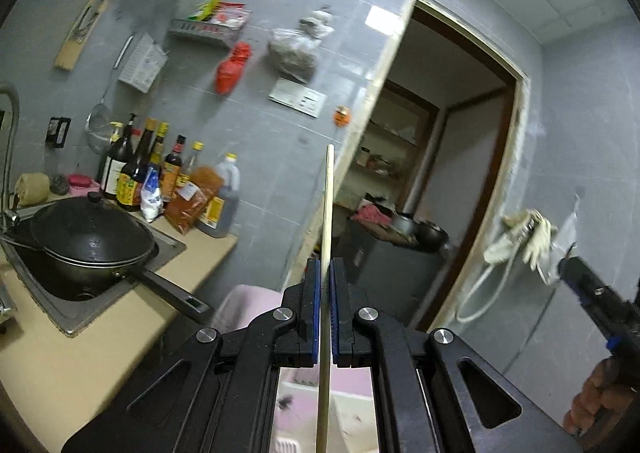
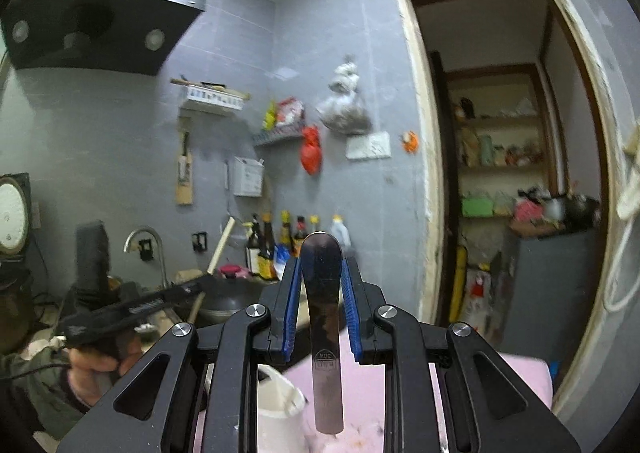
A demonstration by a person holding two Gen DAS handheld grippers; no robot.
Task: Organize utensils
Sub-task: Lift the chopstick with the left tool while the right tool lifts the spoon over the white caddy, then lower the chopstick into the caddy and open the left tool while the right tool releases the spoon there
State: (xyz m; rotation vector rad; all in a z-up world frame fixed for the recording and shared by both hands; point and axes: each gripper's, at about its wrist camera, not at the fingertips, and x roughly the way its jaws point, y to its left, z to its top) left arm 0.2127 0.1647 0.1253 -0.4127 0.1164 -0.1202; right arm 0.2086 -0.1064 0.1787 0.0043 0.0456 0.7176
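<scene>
My left gripper is shut on a pale wooden chopstick that stands upright between the blue pads and runs down below them. My right gripper is shut on a steel spoon; its handle end sticks up past the fingertips and the rest hangs down. A white utensil holder stands below the right gripper on a pink surface. The left gripper with its chopstick shows at the left of the right wrist view. The right gripper shows at the right edge of the left wrist view.
A black lidded wok sits in the steel sink on a beige counter. Sauce bottles line the grey tiled wall. A range hood hangs upper left. An open doorway shows shelves.
</scene>
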